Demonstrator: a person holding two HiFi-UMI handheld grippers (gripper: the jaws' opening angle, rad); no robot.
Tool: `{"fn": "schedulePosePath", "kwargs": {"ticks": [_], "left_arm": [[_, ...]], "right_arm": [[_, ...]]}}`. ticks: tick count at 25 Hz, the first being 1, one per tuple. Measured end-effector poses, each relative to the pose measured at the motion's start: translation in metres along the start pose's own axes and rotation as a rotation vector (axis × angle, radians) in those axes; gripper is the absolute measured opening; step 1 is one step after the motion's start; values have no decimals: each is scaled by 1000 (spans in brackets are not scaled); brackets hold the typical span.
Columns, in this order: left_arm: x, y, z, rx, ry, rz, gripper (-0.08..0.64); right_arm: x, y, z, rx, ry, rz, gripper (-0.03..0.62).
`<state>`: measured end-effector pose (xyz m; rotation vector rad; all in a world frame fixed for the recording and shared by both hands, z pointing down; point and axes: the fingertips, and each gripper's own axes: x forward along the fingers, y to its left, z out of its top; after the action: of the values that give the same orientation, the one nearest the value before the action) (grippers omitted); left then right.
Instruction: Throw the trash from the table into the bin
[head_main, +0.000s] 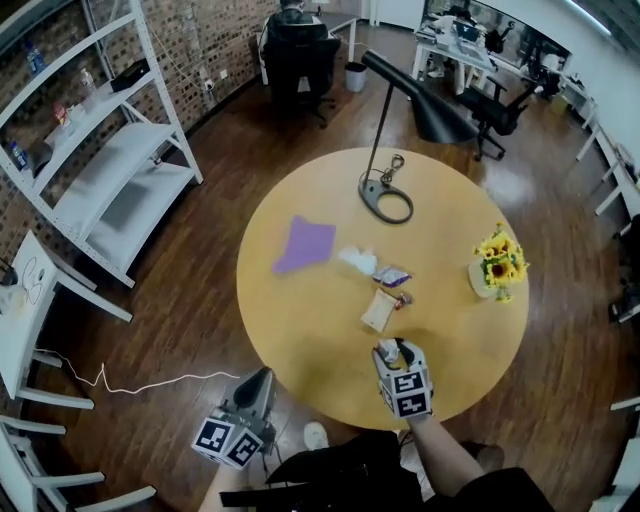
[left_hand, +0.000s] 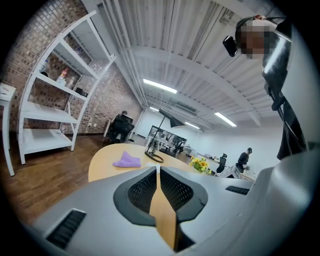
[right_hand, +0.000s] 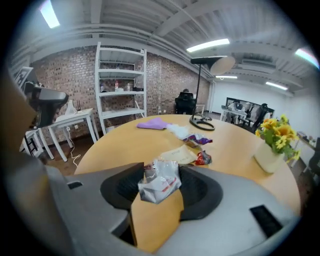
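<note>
At the near edge of the table (head_main: 300, 330), the right gripper (head_main: 393, 350) is gripping a crumpled wrapper (right_hand: 160, 184); farther left, the left gripper (left_hand: 158, 170) is hanging closed, empty.

Smooth matt wooden table (head_main: 300, 335), crinkly glossy plastic wrapper (right_hand: 159, 184), soft purple cloth (head_main: 303, 243)

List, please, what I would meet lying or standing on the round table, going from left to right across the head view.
purple cloth → white crumpled tissue → purple wrapper → vase of yellow flowers. Things that overlap these sideways are left out.
</note>
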<state>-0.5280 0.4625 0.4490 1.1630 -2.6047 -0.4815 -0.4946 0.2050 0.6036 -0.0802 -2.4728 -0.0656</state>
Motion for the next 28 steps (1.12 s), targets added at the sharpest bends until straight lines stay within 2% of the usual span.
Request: {"fn": "schedulePosePath", "kwargs": {"ticks": [6, 9, 13, 17, 21, 28], "left_arm": [[52, -49, 6, 42, -10, -204, 14], [75, -84, 8, 54, -6, -319, 14], [95, -141, 6, 80, 3, -434, 14], [107, -215, -13, 64, 12, -552, 14], [126, -301, -43, 75, 45, -641, 14], [158, -481, -101, 67, 98, -810, 14]], "right_arm": [[-93, -49, 30, 94, -179, -175, 219], [-152, -81, 38, 134, -276, -298, 219], [-217, -120, 33, 193, -360, -417, 219], [-266, -157, 3, 226, -367, -458, 219], [-326, -207, -41, 245, -375, -538, 219], [-457, -320, -136, 334, -395, -706, 219]]}}
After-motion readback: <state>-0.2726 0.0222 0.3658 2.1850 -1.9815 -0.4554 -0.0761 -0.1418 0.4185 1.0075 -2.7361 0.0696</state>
